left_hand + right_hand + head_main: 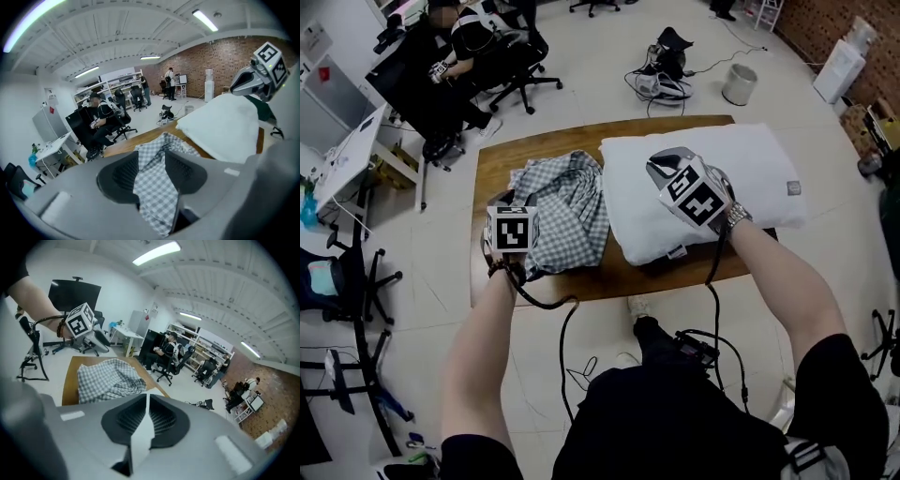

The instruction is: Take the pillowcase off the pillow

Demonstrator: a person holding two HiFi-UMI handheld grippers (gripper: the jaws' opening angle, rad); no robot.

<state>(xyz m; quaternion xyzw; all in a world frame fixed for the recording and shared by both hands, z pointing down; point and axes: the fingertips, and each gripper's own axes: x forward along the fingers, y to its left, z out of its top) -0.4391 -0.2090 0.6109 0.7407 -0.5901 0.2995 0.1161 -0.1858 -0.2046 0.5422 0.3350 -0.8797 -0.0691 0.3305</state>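
Note:
The grey-checked pillowcase (pixel 562 211) lies crumpled on the left half of the wooden table (pixel 544 145), apart from the white pillow (pixel 741 173) on the right half. My left gripper (pixel 508 201) is at the pillowcase's near left edge. In the left gripper view the checked cloth (pixel 159 197) hangs loosely in the wide gap of the left gripper (pixel 153 161), whose jaws stand apart. My right gripper (pixel 663 169) is over the pillow's left part. In the right gripper view the right gripper (pixel 146 401) is shut on a thin fold of the white pillow (pixel 140 437).
A person sits on an office chair (pixel 520 80) beyond the table's far left corner. A white bin (pixel 739 82) and a tangle of cables (pixel 661 80) are on the floor behind the table. Desks and chairs stand at the left (pixel 342 272).

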